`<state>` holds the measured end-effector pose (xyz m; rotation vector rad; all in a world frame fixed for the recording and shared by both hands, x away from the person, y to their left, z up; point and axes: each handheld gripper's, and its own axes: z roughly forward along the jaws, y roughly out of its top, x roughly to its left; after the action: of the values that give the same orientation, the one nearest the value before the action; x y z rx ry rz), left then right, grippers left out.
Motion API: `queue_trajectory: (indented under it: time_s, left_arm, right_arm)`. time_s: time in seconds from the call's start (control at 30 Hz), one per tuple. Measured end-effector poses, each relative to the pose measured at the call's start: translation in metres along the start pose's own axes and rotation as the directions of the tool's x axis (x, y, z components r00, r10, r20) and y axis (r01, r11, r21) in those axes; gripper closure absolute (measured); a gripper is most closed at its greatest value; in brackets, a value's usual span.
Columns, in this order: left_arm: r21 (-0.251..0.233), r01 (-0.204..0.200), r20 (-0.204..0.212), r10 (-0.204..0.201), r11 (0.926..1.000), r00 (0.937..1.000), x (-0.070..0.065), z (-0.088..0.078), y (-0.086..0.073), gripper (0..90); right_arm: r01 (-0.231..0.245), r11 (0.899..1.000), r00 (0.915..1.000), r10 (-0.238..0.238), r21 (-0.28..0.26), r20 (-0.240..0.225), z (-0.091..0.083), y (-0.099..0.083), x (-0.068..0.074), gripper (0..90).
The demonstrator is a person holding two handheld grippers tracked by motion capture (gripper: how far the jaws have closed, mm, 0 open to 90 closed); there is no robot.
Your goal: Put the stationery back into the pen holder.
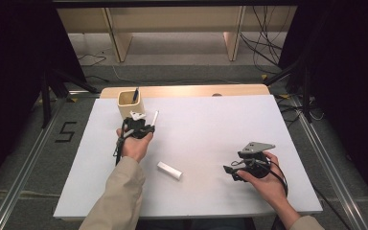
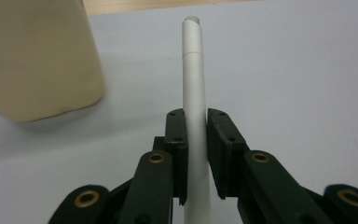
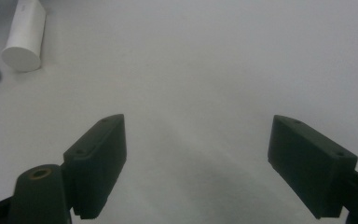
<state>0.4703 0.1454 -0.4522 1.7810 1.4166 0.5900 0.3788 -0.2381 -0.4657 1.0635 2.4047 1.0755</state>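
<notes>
Slim white cylindrical pen [image 2: 194, 88] pinched between the pads of the left gripper [image 2: 196, 154], tip toward twelve o'clock, just beside the beige cup-shaped holder [image 1: 130, 102] at ten o'clock. Right gripper [image 3: 196, 163] spread wide over the white table sheet [image 1: 211, 124], gripping nothing. Short white cap [image 1: 169, 170], possibly the pen's, at six o'clock.

White pen [image 2: 194, 93] in black jaws, cream-beige cup [image 1: 130, 104] at 10 o'clock of it, white cap [image 1: 169, 170], white table cover [image 1: 230, 124].
</notes>
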Motion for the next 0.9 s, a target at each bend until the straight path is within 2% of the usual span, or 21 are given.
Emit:
queue_trajectory:
  time_s: [0.03, 0.2, 0.4, 0.6, 0.9]
  left_arm:
    - [-0.005, -0.013, -0.009, 0.013, 0.9999, 0.9999, 0.002, -0.002, 0.001, 78.5]
    - [-0.045, -0.023, -0.012, 0.023, 0.9987, 0.9997, 0.005, -0.008, 0.005, 78.6]
    - [-0.092, -0.019, -0.016, 0.018, 0.9956, 0.9997, 0.011, -0.015, 0.008, 78.6]
    - [-0.139, -0.041, -0.03, 0.037, 0.9895, 0.9988, 0.013, -0.021, 0.01, 78.6]
    - [-0.2, -0.05, -0.077, 0.035, 0.9785, 0.9964, 0.019, -0.03, 0.016, 78.6]
  right_arm:
    - [0.0, 1.0, 1.0, 0.0, 0.0, 0.0, 0.0, 0.0, 0.0, 20.1]
    - [0.001, 1.0, 1.0, -0.001, 0.0, 0.0, 0.0, 0.0, 0.0, 20.1]
    - [-0.001, 1.0, 1.0, 0.001, 0.0, -0.001, 0.0, 0.0, 0.0, 20.1]
    - [0.001, 1.0, 1.0, -0.001, 0.0, 0.0, 0.0, 0.0, 0.0, 20.1]
    - [-0.001, 1.0, 1.0, 0.001, 0.0, 0.0, 0.0, 0.0, 0.0, 20.1]
